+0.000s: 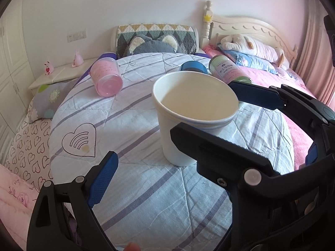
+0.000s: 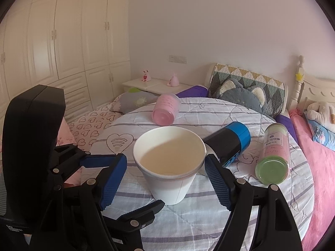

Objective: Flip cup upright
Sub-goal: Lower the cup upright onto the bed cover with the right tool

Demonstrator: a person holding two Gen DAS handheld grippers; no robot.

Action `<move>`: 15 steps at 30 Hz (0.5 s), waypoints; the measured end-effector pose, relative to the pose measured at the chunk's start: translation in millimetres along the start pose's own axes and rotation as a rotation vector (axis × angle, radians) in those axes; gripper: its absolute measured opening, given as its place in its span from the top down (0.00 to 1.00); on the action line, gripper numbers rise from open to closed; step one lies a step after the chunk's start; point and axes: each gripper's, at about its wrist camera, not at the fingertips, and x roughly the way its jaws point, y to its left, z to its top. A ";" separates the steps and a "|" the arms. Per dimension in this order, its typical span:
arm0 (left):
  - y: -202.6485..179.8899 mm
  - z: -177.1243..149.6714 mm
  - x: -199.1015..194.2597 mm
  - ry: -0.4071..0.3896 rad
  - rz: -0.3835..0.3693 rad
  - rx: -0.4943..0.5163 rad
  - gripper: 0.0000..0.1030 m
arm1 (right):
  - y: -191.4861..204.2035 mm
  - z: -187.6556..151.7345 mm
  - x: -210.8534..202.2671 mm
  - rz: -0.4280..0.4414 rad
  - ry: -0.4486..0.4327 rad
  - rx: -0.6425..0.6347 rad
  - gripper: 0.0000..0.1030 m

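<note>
Right gripper (image 2: 165, 173) sits spread wide around the white paper cup (image 2: 169, 167), pads just beside the walls, no contact that I can see. Left gripper (image 1: 173, 144) is open too. From here I'd back straight out so nothing nudges the rim. Cup stands mouth-up, looks empty, mid-quilt (image 2: 188, 215) on the bed, with the pink jar (image 2: 165, 109) lying on the far side.

Plain white paper cup (image 2: 169, 165) showing a cream inside, white quilted cover (image 2: 188, 219) carrying lilac stripes and a heart outline, translucent pink plastic cup (image 2: 165, 109) lying far left, black bottle with blue cap (image 2: 228, 144), green-lidded clear tube (image 2: 273, 163) lying right, black grippers wearing blue pads (image 2: 113, 179).
</note>
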 end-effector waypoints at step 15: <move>-8.4 4.2 -18.5 -0.034 -0.008 0.002 0.09 | -0.9 1.1 -18.6 -0.034 -0.032 0.001 0.24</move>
